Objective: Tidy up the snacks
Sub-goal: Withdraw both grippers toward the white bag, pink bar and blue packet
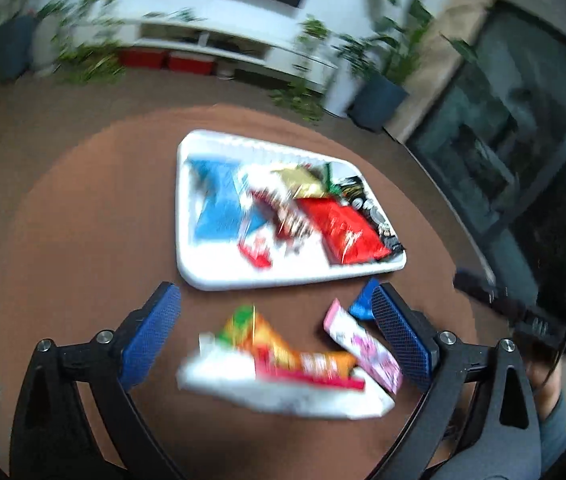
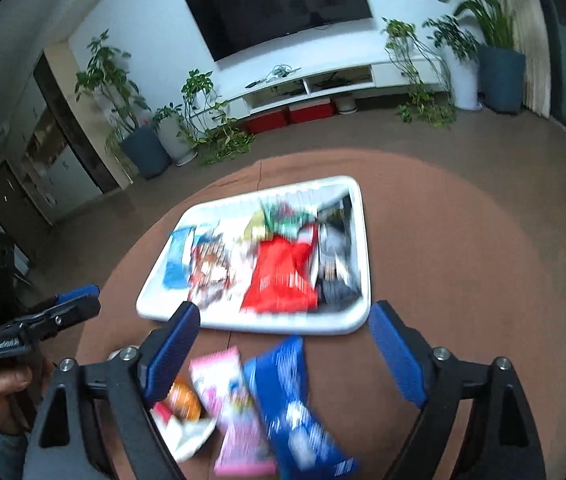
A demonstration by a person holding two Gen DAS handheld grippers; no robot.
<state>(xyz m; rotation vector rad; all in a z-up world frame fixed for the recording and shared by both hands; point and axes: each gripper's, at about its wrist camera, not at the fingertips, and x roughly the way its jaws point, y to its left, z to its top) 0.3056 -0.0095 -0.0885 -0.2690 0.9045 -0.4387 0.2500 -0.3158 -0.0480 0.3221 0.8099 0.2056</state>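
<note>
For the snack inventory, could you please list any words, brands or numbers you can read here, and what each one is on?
Nothing can be read with confidence.
Snack packets in the white tray: print blurred by motion.
Pink packet, blue packet and orange packet on the table: print blurred.
Small white lettering on the left gripper body: too small to read.

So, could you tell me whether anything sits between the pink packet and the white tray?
Nothing visible does. The pink packet lies on bare brown tabletop just short of the white tray; the blue packet lies beside it, not in front.
</note>
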